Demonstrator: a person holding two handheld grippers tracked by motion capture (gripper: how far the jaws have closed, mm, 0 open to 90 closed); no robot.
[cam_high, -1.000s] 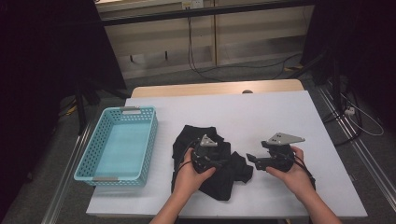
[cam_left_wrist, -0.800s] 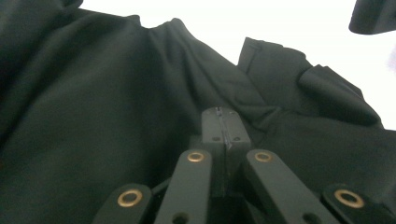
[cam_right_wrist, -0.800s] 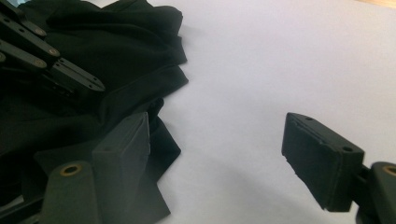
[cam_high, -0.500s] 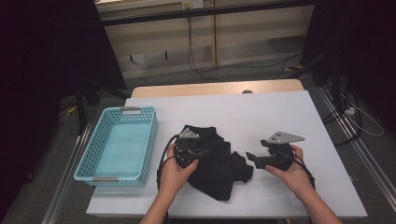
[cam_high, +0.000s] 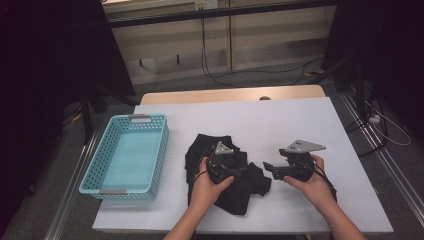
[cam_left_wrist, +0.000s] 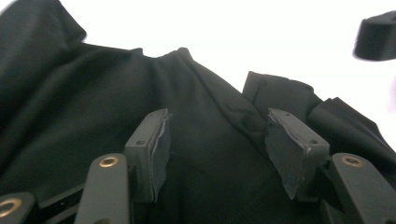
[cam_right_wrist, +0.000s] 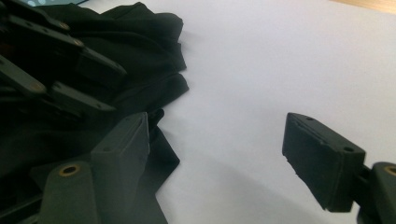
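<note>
Hovering over the black garment (cam_high: 225, 170), the left gripper (cam_left_wrist: 217, 149) has just been opening; its jaws stand apart, cloth between them unpinched. Right gripper (cam_high: 270, 167), jaws apart, sits beside the garment's right edge. Blue basket (cam_high: 100, 172) lies left of the garment on the white table (cam_high: 300, 120).

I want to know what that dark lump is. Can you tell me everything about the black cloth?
The black cloth is a soft, matte fabric, crumpled into folds with floppy corners sticking out. It lies on the white table, to the right of the blue basket. The left hand-held gripper sits on it, jaws apart and just opened. The right hand-held gripper is open at its edge.
</note>
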